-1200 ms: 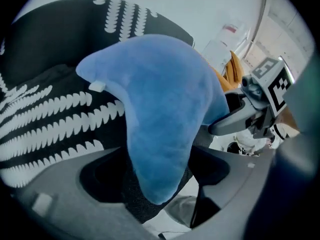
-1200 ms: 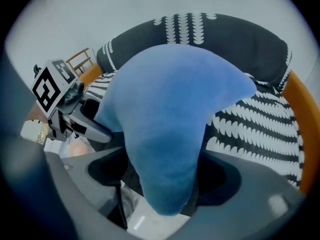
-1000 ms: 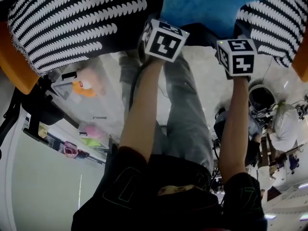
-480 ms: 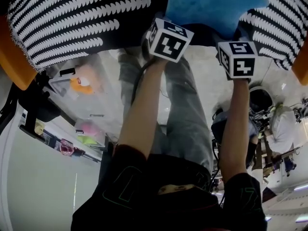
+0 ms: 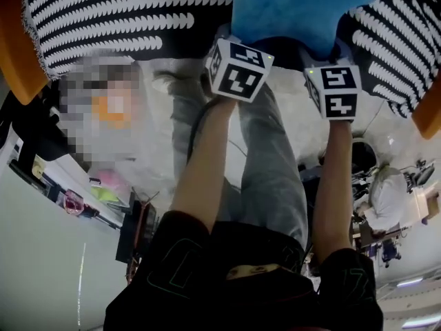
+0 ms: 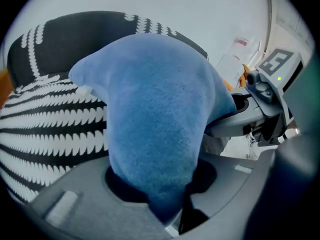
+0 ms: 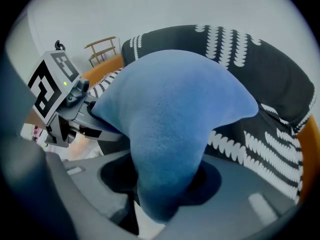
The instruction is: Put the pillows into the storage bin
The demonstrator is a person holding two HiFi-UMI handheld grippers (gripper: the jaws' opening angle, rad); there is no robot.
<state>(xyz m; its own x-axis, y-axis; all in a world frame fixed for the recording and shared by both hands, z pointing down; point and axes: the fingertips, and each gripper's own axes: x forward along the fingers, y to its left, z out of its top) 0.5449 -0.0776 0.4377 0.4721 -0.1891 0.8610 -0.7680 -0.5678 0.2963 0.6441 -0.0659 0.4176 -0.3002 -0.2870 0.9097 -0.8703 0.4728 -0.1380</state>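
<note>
Clamping the left hand-held gripper [image 6: 165,204] onto a lower corner of the blue pillow [image 6: 155,119], having just been closing the jaws onto the plush now bunched tight between them. Doing the same with the right hand-held gripper [image 7: 155,204]: jaws likewise just closing, now pinching a fold of that same pillow. Holding it from both sides, then, with the two grippers close beside each other and the blue bulk swelling up and away ahead of both sets of jaws. Just beyond it, spotting a black-and-white patterned pillow [image 5: 117,19] out past the left gripper, right behind the blue one in the left gripper view. Picking out a second patterned pillow [image 5: 393,33] out past the right gripper. Further out on the left, catching an orange edge [image 5: 14,54] beside the stripes. Back behind the grippers, only bare forearms [image 5: 200,171] and a black shirt [image 5: 207,281].
</note>
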